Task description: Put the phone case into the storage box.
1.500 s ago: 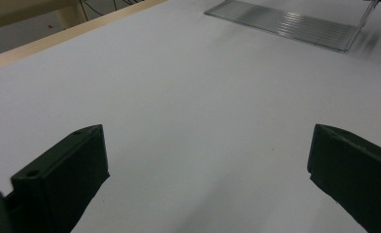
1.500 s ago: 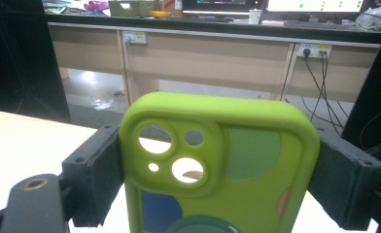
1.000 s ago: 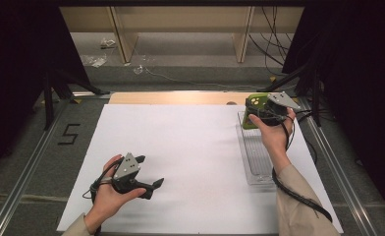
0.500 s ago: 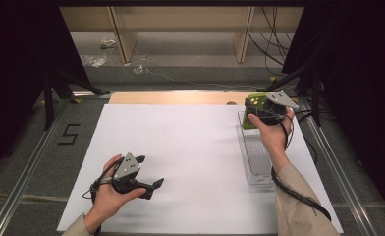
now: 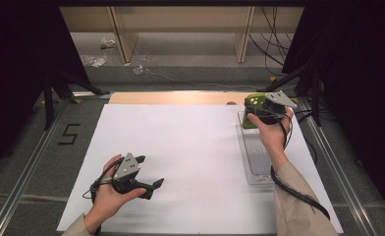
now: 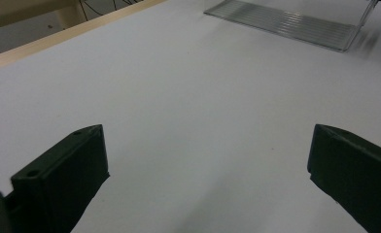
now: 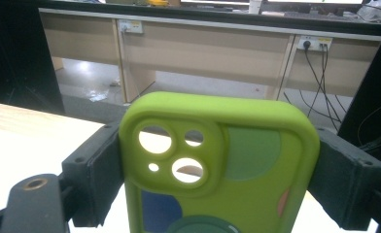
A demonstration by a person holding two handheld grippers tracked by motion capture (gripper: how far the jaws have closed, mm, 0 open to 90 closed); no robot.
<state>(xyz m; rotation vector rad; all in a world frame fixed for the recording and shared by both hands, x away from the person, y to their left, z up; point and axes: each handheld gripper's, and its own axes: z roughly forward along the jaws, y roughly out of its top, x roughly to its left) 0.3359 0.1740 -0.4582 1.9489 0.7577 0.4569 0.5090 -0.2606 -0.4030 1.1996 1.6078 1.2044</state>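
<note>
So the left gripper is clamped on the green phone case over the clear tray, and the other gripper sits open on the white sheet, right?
Not quite: the right gripper holds the green phone case, as the right gripper view shows. It is over the clear tray, and the left gripper sits open on the white sheet.

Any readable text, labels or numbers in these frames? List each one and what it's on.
"5": black numeral on the grey floor mat left of the white table sheet.
Green phone case clamped in the right hand-held gripper: coloured shapes, no lettering.
Wall sockets under the bench: any marking is too small to read.
</note>
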